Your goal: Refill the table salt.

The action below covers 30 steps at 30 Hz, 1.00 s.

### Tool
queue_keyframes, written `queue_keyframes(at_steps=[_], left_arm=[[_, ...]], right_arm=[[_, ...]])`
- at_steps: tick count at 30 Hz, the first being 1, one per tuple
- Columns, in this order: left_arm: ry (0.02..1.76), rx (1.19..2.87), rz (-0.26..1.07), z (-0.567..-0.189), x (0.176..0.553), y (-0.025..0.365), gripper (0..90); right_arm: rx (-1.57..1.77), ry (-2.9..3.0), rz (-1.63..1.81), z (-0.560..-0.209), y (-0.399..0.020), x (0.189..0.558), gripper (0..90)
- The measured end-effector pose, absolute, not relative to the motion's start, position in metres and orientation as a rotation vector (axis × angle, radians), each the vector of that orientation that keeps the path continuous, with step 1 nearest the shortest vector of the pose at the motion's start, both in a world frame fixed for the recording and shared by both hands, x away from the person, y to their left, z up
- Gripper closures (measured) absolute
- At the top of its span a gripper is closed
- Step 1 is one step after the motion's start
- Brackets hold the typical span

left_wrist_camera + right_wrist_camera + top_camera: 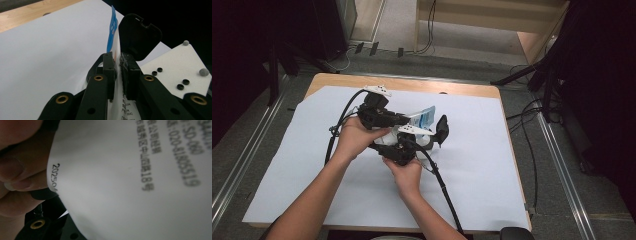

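Observation:
A thin white packet with a blue top (426, 116) is held up over the middle of the table between both hands. My left gripper (404, 119) comes from the left, and in the left gripper view its jaws (118, 60) are shut on the packet (112, 32) edge-on. My right gripper (428, 139) sits just below, its white plate (175, 67) beside the packet. The packet's printed face (125, 182) covers the right gripper's jaws. A black rounded piece (442, 127) stands just beyond the packet (140, 35).
A white sheet (492, 165) covers the wooden table (412, 84). Both grippers' cables (444, 187) trail toward the front edge. The fingers of the person's left hand (15, 170) are close to the packet. Stands and cables lie on the floor at the right (532, 115).

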<state>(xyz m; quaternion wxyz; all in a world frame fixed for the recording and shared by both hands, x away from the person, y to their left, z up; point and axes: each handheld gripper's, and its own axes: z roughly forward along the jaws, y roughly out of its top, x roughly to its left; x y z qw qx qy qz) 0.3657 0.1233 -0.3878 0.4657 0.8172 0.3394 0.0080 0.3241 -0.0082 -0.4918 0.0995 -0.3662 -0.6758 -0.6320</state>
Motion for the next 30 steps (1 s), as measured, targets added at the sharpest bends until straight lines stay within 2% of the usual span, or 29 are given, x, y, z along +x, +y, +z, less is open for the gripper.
queue_keyframes(at_steps=[14,30], left_arm=[[0.853,2.003,0.000,-0.390,0.369,0.124,84.2],[0.876,2.009,-0.081,-0.390,0.379,0.125,83.9]], right_arm=[[-1.081,-2.004,-1.863,-0.492,-0.008,0.324,67.4],[-1.083,-1.999,-1.866,-0.491,-0.009,0.326,67.6]])
